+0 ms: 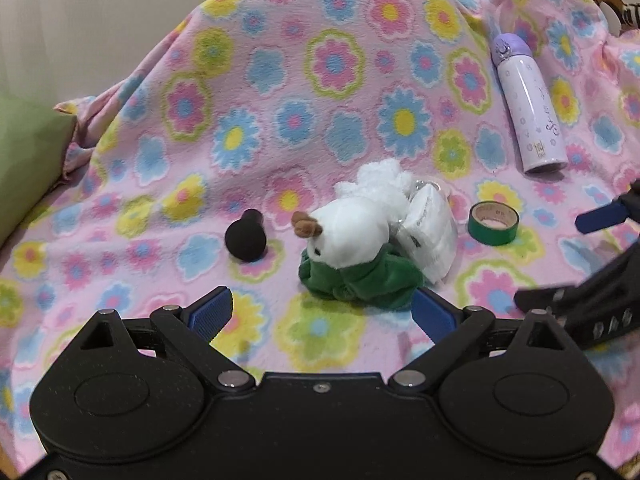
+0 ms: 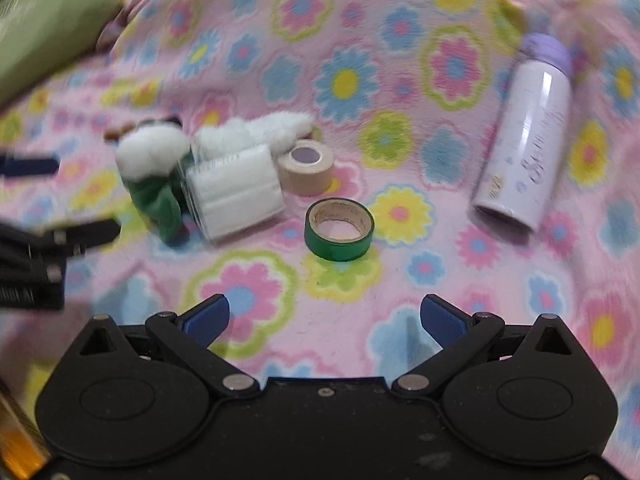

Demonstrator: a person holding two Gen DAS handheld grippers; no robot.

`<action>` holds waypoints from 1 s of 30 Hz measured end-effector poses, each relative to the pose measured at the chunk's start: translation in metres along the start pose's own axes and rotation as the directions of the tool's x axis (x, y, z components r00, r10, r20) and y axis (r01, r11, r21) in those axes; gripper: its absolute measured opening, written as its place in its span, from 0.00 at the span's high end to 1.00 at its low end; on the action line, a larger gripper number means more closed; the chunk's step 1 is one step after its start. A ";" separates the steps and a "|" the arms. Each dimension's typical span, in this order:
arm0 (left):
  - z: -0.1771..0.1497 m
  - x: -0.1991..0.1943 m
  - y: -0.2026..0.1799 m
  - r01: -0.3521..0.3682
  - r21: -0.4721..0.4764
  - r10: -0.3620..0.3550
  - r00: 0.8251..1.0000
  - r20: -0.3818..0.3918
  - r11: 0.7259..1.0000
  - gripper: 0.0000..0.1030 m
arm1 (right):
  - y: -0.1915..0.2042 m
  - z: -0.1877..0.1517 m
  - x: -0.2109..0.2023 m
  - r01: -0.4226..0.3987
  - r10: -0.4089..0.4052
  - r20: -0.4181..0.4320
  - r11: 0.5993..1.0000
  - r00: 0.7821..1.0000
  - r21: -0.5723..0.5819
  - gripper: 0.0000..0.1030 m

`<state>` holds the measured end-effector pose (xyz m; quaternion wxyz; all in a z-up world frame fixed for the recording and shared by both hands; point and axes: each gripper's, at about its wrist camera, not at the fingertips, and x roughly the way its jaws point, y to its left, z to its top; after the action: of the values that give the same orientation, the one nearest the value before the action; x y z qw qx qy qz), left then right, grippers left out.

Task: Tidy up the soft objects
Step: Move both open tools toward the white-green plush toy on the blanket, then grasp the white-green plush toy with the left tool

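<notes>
A white plush toy with a green body (image 1: pixel 352 240) lies on the flowered blanket (image 1: pixel 280 80), next to a white tissue pack (image 1: pixel 430 236) and a white fluffy piece (image 1: pixel 384 178). My left gripper (image 1: pixel 322 314) is open and empty, just in front of the plush. A black foam ball (image 1: pixel 245 238) lies to its left. In the right wrist view, the plush (image 2: pixel 154 160), the tissue pack (image 2: pixel 236 196) and the fluffy piece (image 2: pixel 260 130) sit at the left. My right gripper (image 2: pixel 324 320) is open and empty, short of a green tape roll (image 2: pixel 339 229).
A lilac bottle (image 1: pixel 528 108) lies at the right, also in the right wrist view (image 2: pixel 524 136). A beige tape roll (image 2: pixel 306 172) sits behind the tissue pack. The green tape roll (image 1: pixel 494 223) is right of the pile. A green cushion (image 1: pixel 28 152) is at the left edge.
</notes>
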<state>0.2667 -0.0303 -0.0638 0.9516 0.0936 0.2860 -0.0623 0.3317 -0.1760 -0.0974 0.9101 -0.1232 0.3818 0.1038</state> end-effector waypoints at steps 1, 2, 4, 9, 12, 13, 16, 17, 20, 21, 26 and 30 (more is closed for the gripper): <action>0.001 0.003 0.000 0.003 -0.009 -0.003 1.000 0.002 1.000 0.09 | 0.001 -0.002 0.004 0.000 0.000 0.004 1.000 1.000 -0.010 0.01; 0.002 0.006 -0.001 0.001 -0.016 -0.001 1.000 0.004 1.000 0.09 | 0.001 -0.003 0.007 -0.004 0.004 0.012 1.000 1.000 -0.008 0.01; 0.006 0.014 -0.002 -0.010 -0.030 0.010 1.000 0.008 0.999 0.09 | 0.000 -0.004 0.012 -0.013 0.012 0.039 1.000 0.999 0.017 0.01; 0.013 0.030 0.002 -0.020 -0.081 0.022 1.000 0.015 0.997 0.08 | 0.001 0.000 0.022 -0.032 0.029 0.065 0.998 0.997 0.047 0.01; 0.017 0.039 0.009 -0.029 -0.119 0.030 0.999 0.013 0.992 0.05 | -0.001 0.001 0.029 -0.038 0.034 0.060 0.997 0.998 0.064 0.01; 0.017 0.041 0.012 -0.029 -0.129 0.030 0.999 0.011 0.991 0.02 | -0.002 0.000 0.029 -0.044 0.039 0.063 0.996 0.997 0.072 0.01; 0.016 0.045 0.023 -0.028 -0.172 0.031 0.999 0.013 0.985 0.02 | -0.005 -0.001 0.030 -0.050 0.044 0.068 0.995 0.997 0.091 0.01; 0.015 0.044 0.027 -0.030 -0.184 0.033 0.999 0.015 0.983 0.02 | -0.004 0.000 0.032 -0.048 0.042 0.068 0.995 0.997 0.091 0.01; 0.012 0.040 0.041 -0.045 -0.217 0.052 0.998 0.027 0.975 0.02 | -0.003 -0.001 0.032 -0.044 0.038 0.070 0.995 0.997 0.092 0.01; 0.010 0.039 0.046 -0.050 -0.228 0.058 0.998 0.029 0.972 0.02 | -0.003 -0.001 0.031 -0.044 0.037 0.070 0.995 0.997 0.094 0.01; 0.002 0.030 0.067 -0.077 -0.247 0.085 0.996 0.023 0.966 0.02 | -0.003 -0.001 0.030 -0.043 0.037 0.071 0.994 0.997 0.096 0.01; -0.006 0.022 0.078 -0.075 -0.263 0.081 0.997 0.012 0.962 0.02 | -0.003 -0.001 0.030 -0.043 0.037 0.071 0.994 0.997 0.096 0.01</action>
<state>0.2951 0.0461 -0.0701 0.9604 -0.0225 0.2773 0.0123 0.3523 -0.1764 -0.1195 0.9254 -0.0672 0.3571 0.1074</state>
